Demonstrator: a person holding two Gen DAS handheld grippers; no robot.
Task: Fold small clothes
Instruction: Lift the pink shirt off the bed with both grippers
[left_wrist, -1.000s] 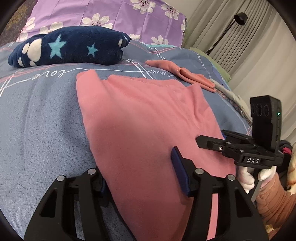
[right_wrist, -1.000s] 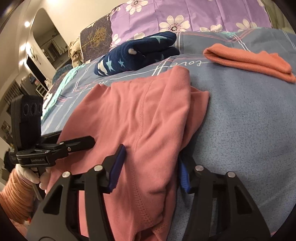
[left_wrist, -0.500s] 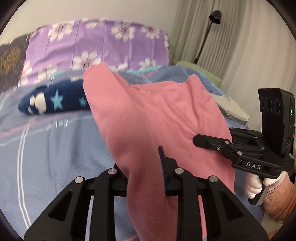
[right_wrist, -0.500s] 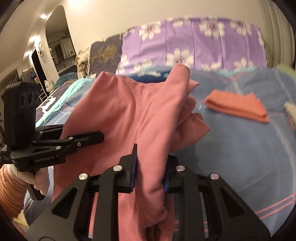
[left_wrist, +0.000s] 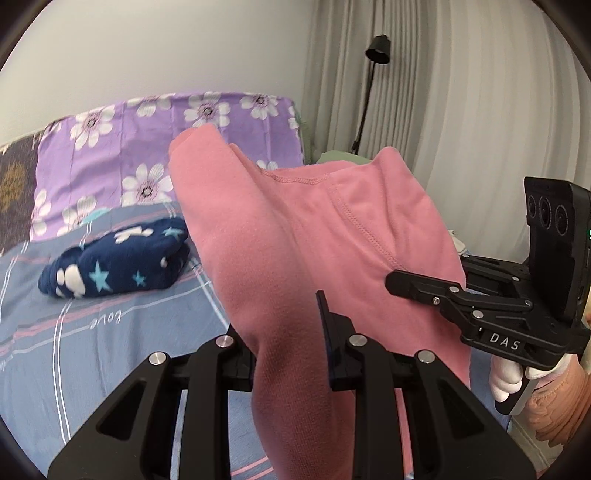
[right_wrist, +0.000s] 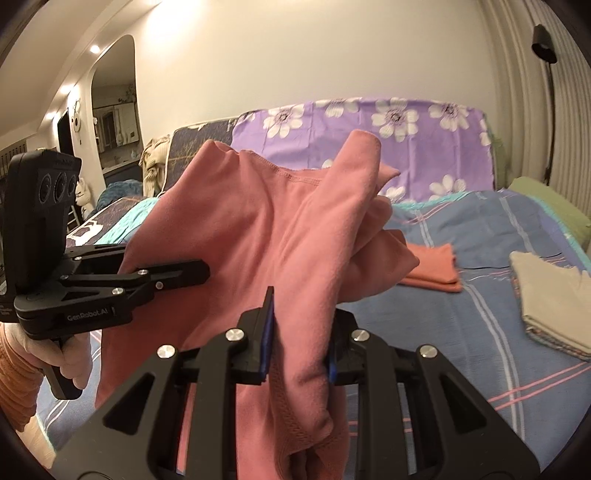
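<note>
A pink garment (left_wrist: 303, 236) hangs in the air above the bed, held at two points. My left gripper (left_wrist: 286, 354) is shut on its near edge, and the cloth drapes up and over between the fingers. My right gripper (right_wrist: 299, 350) is shut on the other side of the same pink garment (right_wrist: 258, 236). The right gripper also shows in the left wrist view (left_wrist: 399, 284), pressed into the cloth at the right. The left gripper shows in the right wrist view (right_wrist: 199, 271) at the left.
A folded navy star-print cloth (left_wrist: 118, 267) lies on the blue-grey bedspread (left_wrist: 92, 350). A folded orange cloth (right_wrist: 432, 269) and a folded beige cloth (right_wrist: 546, 299) lie on the bed to the right. Purple flowered pillows (right_wrist: 388, 133), curtains and a floor lamp (left_wrist: 373, 74) stand behind.
Both grippers closed on the pink garment, which lay flat on the bed, and lifted it well up off the bedspread. It now hangs between them.
</note>
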